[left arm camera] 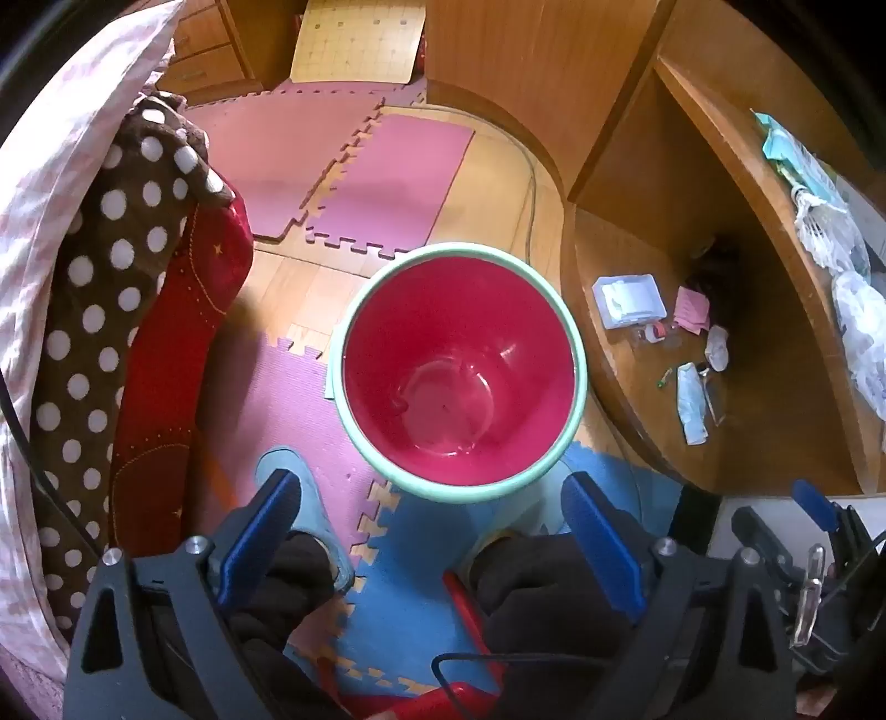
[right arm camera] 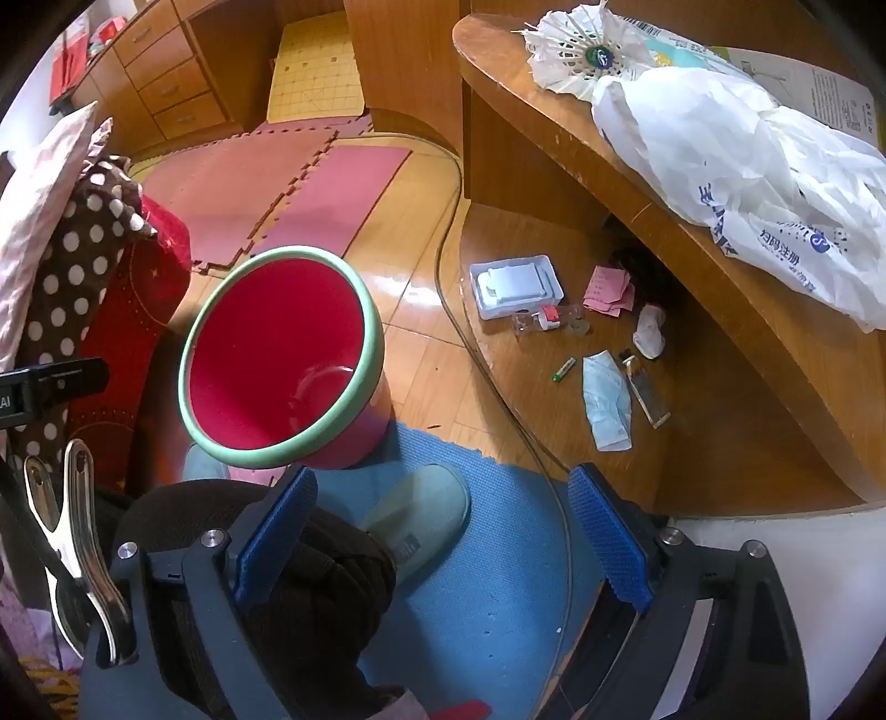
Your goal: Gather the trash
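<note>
A red bin (left arm camera: 459, 382) (right arm camera: 277, 354) with a pale green rim stands on the floor, with nothing inside it. My left gripper (left arm camera: 437, 526) hangs open just above its near rim, holding nothing. My right gripper (right arm camera: 443, 520) is open too, over the blue mat to the right of the bin. On the low wooden shelf (right arm camera: 720, 443) lie scraps: a crumpled blue-white wrapper (left arm camera: 692, 401) (right arm camera: 606, 401), pink paper (left arm camera: 692, 309) (right arm camera: 609, 291), a white tissue wad (left arm camera: 718, 346) (right arm camera: 649, 331), a small green stick (right arm camera: 565, 368) and a white plastic tray (left arm camera: 628, 302) (right arm camera: 515, 285).
The desk top (right arm camera: 554, 111) above the shelf carries a white plastic bag (right arm camera: 747, 183) and a shuttlecock (right arm camera: 581, 50). The person's dark trouser legs and pale green slippers (right arm camera: 426, 507) stand under the grippers. Spotted brown and red cloth (left arm camera: 138, 332) hangs at the left. Foam mats (left arm camera: 387, 183) cover the floor.
</note>
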Demonstrator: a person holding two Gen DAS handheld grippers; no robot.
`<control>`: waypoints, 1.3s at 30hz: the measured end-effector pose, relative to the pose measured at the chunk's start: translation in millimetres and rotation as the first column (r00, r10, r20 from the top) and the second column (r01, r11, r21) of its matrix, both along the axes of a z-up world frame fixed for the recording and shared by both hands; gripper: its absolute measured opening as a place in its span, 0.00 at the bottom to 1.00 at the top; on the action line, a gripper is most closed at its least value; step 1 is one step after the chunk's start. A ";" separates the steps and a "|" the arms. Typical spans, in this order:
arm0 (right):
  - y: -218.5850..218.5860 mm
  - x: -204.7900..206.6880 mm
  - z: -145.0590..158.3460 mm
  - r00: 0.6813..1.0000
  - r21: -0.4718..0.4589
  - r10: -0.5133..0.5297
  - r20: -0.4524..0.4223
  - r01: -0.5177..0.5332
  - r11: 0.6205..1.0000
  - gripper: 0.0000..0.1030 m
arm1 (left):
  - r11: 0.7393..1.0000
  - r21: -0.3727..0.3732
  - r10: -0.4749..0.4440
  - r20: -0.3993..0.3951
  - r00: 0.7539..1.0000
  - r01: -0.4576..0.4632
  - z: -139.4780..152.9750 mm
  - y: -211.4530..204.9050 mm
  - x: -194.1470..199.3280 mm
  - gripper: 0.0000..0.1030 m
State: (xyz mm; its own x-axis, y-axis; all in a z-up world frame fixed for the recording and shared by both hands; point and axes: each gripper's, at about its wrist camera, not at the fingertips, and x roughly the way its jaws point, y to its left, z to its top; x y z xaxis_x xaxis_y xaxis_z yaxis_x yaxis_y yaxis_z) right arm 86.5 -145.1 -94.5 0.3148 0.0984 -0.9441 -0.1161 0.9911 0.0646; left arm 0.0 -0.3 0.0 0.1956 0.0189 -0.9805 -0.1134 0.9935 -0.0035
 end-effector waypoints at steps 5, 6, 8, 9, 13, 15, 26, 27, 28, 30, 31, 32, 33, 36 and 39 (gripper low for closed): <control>0.2 0.1 -0.4 1.000 -0.003 -0.001 -0.003 0.001 1.000 0.92 | 1.000 -0.003 -0.002 0.000 1.000 0.002 -1.3 -1.1 -0.4 0.95; 0.2 0.1 -0.5 1.000 -0.003 -0.001 -0.002 0.001 1.000 0.92 | 1.000 -0.004 -0.002 -0.001 1.000 0.002 -1.8 -1.3 -0.5 0.95; 0.3 0.2 -0.7 1.000 -0.004 -0.001 -0.003 0.001 1.000 0.92 | 1.000 -0.004 -0.005 0.001 1.000 0.005 -0.7 0.1 -0.8 0.95; 0.4 0.1 -0.7 1.000 -0.004 -0.002 -0.003 0.002 1.000 0.92 | 1.000 -0.004 -0.002 -0.002 1.000 0.002 0.1 0.0 0.0 0.95; 1.2 -1.7 0.8 1.000 -0.004 -0.001 -0.005 0.001 1.000 0.92 | 1.000 -0.004 -0.004 0.000 1.000 0.004 0.5 -0.7 -0.9 0.95; 1.7 -2.3 1.4 1.000 -0.005 -0.001 -0.004 0.001 1.000 0.92 | 1.000 -0.006 -0.004 -0.001 1.000 0.004 -0.1 -0.4 -0.3 0.95; 2.8 -0.4 0.0 1.000 0.000 0.000 -0.007 0.000 1.000 0.92 | 1.000 -0.004 -0.003 -0.005 1.000 0.003 -2.5 -1.1 -0.6 0.95; 3.2 -0.5 0.0 1.000 -0.001 0.000 -0.008 0.000 1.000 0.92 | 1.000 -0.003 -0.004 -0.004 1.000 0.004 -2.9 -1.5 -0.7 0.95; 2.7 0.1 0.7 1.000 -0.001 0.001 -0.007 -0.001 1.000 0.92 | 1.000 -0.002 -0.003 -0.004 1.000 0.003 -3.3 -1.8 -0.8 0.95; 2.8 0.3 0.7 1.000 -0.001 0.000 -0.008 0.000 1.000 0.92 | 1.000 -0.005 -0.003 -0.004 1.000 0.003 -3.0 -1.0 -0.9 0.95; 2.8 0.4 0.6 1.000 -0.001 0.000 -0.008 0.000 1.000 0.92 | 1.000 -0.005 -0.002 -0.004 1.000 0.002 -3.6 -1.1 -1.1 0.95; 2.9 0.6 0.4 1.000 -0.002 -0.001 -0.008 0.001 1.000 0.92 | 1.000 -0.004 -0.001 -0.006 1.000 0.001 -4.5 -1.2 -1.3 0.95; 2.8 0.7 0.4 1.000 -0.002 0.000 -0.009 0.000 1.000 0.92 | 1.000 -0.004 -0.001 -0.007 1.000 0.001 -5.4 -1.3 -1.6 0.95; 3.0 -0.3 0.7 1.000 -0.001 0.000 -0.008 0.000 1.000 0.92 | 1.000 -0.005 -0.001 -0.010 1.000 0.001 -4.5 -1.9 -2.2 0.95; 2.9 0.0 0.4 1.000 -0.001 0.000 -0.008 0.000 1.000 0.92 | 1.000 -0.004 -0.002 -0.010 1.000 0.002 -5.0 -1.8 -3.9 0.95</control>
State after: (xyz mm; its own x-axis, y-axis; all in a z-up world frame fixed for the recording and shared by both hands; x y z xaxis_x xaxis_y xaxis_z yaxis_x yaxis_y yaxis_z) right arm 86.4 -142.1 -94.1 0.3067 0.0971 -0.9468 -0.1156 0.9912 0.0642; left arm -3.8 -2.1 -5.1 0.1858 0.0148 -0.9825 -0.1116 0.9937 -0.0062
